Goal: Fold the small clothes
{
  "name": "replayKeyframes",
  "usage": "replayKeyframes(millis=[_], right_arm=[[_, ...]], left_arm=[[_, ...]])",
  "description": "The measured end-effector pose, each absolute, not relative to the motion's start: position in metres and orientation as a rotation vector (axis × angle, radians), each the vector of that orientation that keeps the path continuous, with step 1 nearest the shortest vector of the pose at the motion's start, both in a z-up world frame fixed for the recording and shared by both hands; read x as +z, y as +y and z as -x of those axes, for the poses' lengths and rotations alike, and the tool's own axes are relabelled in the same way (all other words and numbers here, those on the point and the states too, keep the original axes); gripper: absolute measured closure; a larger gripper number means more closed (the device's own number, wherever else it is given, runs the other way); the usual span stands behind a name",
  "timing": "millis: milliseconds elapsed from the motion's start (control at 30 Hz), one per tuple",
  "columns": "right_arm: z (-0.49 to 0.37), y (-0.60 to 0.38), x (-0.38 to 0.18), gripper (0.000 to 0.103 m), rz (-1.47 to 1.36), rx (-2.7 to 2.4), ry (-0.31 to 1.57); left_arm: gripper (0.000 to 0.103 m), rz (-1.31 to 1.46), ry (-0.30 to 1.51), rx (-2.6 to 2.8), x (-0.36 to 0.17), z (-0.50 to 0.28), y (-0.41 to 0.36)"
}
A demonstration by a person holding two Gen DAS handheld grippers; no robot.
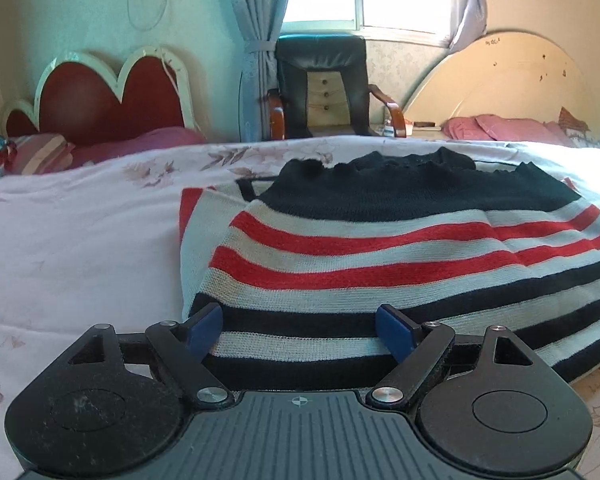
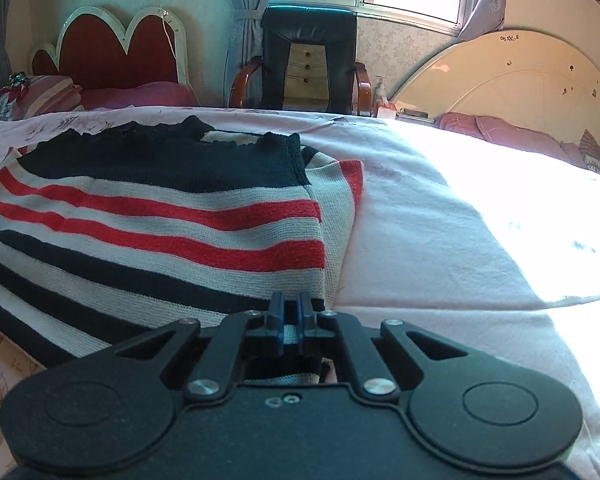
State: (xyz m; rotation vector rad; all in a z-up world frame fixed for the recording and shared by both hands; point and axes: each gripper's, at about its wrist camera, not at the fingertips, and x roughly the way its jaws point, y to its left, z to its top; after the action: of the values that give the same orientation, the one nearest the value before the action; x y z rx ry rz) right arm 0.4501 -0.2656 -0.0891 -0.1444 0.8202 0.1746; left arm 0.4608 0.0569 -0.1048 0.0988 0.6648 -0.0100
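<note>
A small knitted sweater (image 1: 400, 248) with navy, red and white stripes lies flat on the bed, navy top part farthest from me. My left gripper (image 1: 300, 332) is open, its blue-padded fingers (image 1: 204, 326) straddling the near hem at the sweater's left corner. In the right wrist view the same sweater (image 2: 160, 216) fills the left half. My right gripper (image 2: 291, 312) is shut on the sweater's near right hem corner; a strip of striped knit shows between the fingers.
The bed has a pale pink floral cover (image 1: 60, 240), sunlit on the right (image 2: 480, 208). Beyond it stand a red heart-shaped headboard (image 1: 96, 100), a black armchair (image 1: 320, 84), a cream round headboard (image 2: 512, 84) and pink pillows (image 1: 500, 128).
</note>
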Motion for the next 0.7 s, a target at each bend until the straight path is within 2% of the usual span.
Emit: replayKeyframes(millis=[67, 267, 700], right_arm=[[-0.44, -0.263, -0.074, 0.076, 0.126, 0.198, 0.77], [-0.436, -0.23, -0.08, 0.082, 0.178, 0.279, 0.791], [-0.44, -0.231, -0.091, 0.08, 0.166, 0.262, 0.829]], left_arm=[[0.02, -0.101, 0.673, -0.013, -0.101, -0.457, 0.054], [0.017, -0.085, 0.702, -0.002, -0.112, -0.462, 0.054], [0.013, -0.071, 0.702, -0.015, -0.118, -0.462, 0.061]])
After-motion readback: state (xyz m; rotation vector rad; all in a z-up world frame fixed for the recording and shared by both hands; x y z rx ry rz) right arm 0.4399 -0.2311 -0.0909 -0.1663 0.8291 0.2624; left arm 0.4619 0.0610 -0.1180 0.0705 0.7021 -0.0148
